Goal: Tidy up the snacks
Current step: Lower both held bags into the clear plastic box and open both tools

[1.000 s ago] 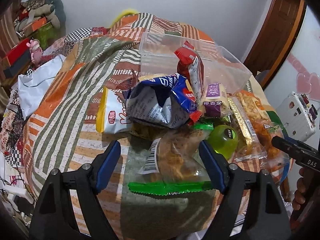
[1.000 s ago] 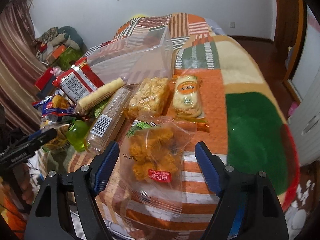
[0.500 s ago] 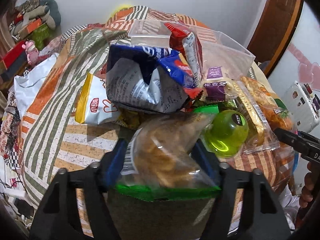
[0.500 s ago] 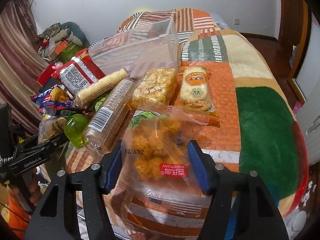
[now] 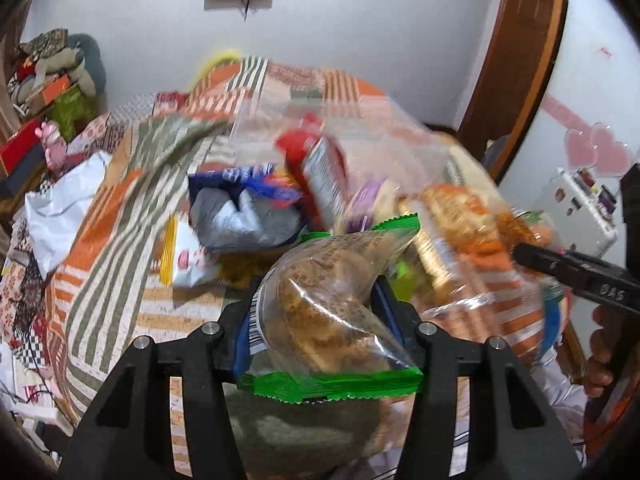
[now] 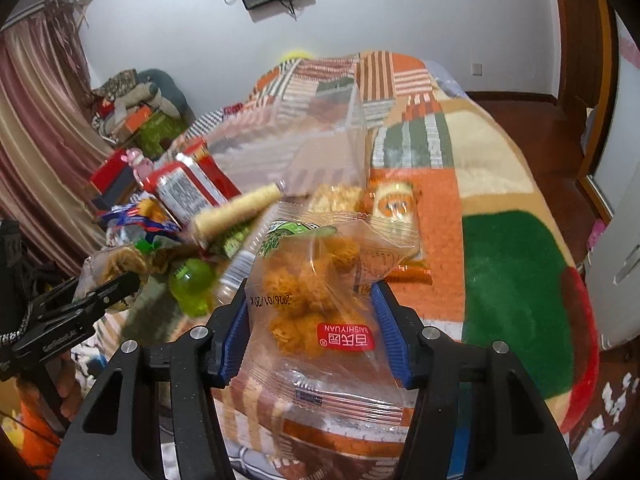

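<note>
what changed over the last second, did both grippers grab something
Yes. The left gripper closed on the green-edged snack bag and lifted it; the right gripper closed on the clear bag of orange puffs and raised it. The clear bin and the remaining snacks stayed put.

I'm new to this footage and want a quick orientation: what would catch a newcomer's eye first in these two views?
Each hand-held gripper is clamped on a clear snack bag: the left hand-held gripper pinches a green-edged bag of brown snacks, the right hand-held gripper an orange puffed-ball bag with a red label. Behind them, a jumble of packets surrounds a clear plastic bin on the orange patchwork blanket, with a bright green bottle at the pile's near edge.
</note>
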A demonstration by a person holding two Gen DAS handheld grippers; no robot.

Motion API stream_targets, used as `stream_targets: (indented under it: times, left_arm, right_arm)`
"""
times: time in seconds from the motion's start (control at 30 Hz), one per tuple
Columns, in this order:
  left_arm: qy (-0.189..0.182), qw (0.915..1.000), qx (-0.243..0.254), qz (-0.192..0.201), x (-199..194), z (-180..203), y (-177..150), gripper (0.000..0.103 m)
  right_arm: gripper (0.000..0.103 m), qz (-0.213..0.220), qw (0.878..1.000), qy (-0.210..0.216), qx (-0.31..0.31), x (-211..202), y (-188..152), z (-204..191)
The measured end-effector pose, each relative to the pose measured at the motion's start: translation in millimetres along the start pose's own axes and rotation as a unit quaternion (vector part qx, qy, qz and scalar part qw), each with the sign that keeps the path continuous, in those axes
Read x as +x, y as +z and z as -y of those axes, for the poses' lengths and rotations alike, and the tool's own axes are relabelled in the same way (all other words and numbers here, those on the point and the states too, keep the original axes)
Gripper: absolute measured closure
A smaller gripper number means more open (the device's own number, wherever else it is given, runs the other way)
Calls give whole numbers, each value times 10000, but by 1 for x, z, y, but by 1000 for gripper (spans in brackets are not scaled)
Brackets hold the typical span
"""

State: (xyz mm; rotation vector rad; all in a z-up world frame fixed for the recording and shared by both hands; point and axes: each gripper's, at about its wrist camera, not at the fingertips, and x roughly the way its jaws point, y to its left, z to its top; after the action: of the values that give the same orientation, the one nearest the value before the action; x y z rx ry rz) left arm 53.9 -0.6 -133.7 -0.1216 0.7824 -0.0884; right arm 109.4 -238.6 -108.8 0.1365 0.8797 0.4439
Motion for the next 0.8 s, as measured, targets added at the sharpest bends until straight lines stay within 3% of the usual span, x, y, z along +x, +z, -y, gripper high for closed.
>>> stream_targets:
  times: [0.37, 0.8]
  left_arm:
    - [-69, 9963, 26, 854, -39, 5, 45, 51]
    - [209, 9938, -115, 1087, -17, -26, 102, 51]
  right_arm:
    - [49, 644, 9978, 5, -180, -15, 33, -12]
    - [49, 1142, 9923, 97, -470, -2, 77, -37]
